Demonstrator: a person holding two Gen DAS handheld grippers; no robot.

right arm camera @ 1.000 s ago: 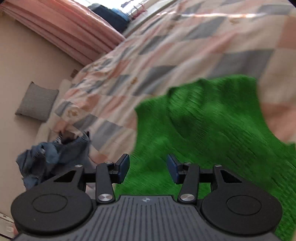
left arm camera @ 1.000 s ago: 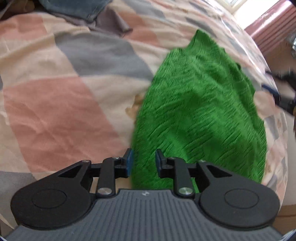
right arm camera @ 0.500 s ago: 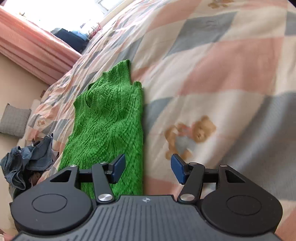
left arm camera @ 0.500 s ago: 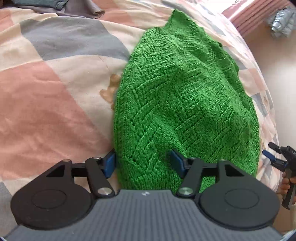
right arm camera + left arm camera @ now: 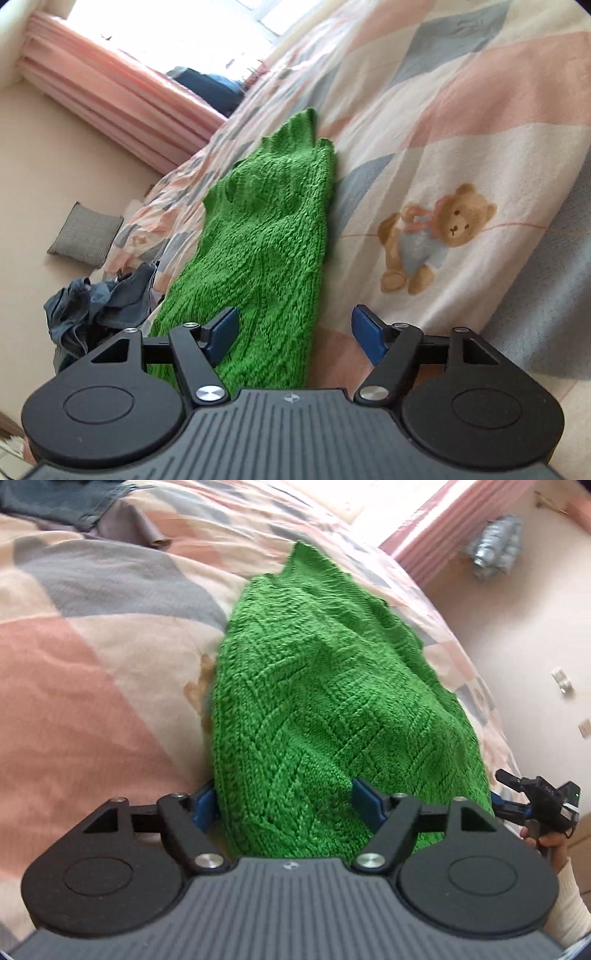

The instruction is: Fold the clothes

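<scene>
Left gripper (image 5: 286, 806) spread wide, blue pads either side of the chunky green knit sweater's (image 5: 325, 709) near hem. Sweater lies folded long and narrow on soft patchwork quilt (image 5: 461, 110). Right gripper (image 5: 295, 334) wide, empty, beside printed teddy bear (image 5: 436, 236).

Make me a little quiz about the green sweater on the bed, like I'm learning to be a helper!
1. True or false: the left gripper is open around the green sweater.
2. What animal is printed on the quilt beside the sweater?
3. The right gripper is: A) open, B) shut on the sweater, C) holding jeans.

Key: 1 true. 2 the teddy bear. 3 A.
</scene>
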